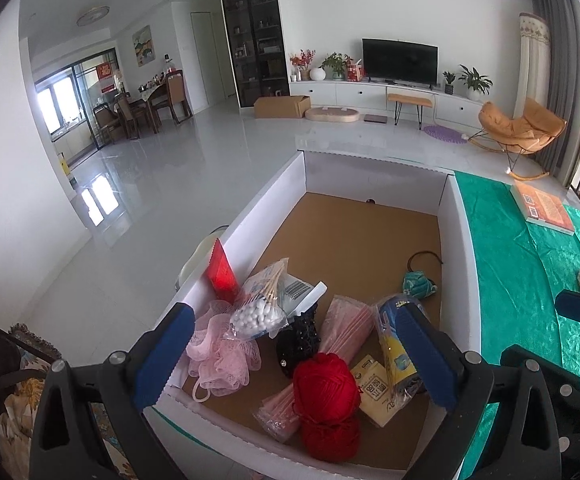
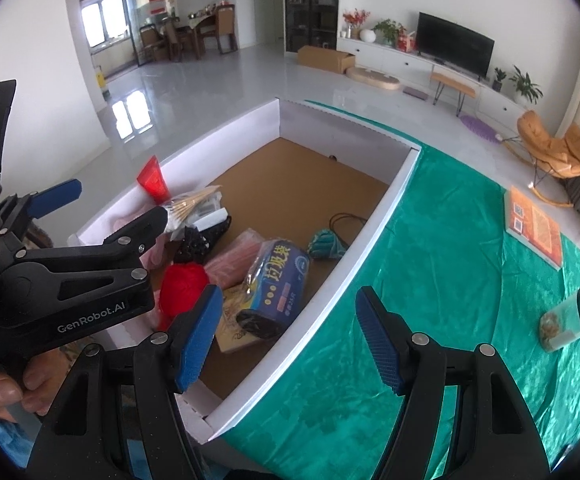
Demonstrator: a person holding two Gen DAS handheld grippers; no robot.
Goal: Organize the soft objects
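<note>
Item: red yarn ball in box | I am holding left hand-held gripper wide and empty, yarn lying just ahead between its fingers | right hand-held gripper wide, farther off.

Box's far half lies free; clutter fills the near half

Shiny green cloth; matt cardboard box; fuzzy red yarn.
</note>
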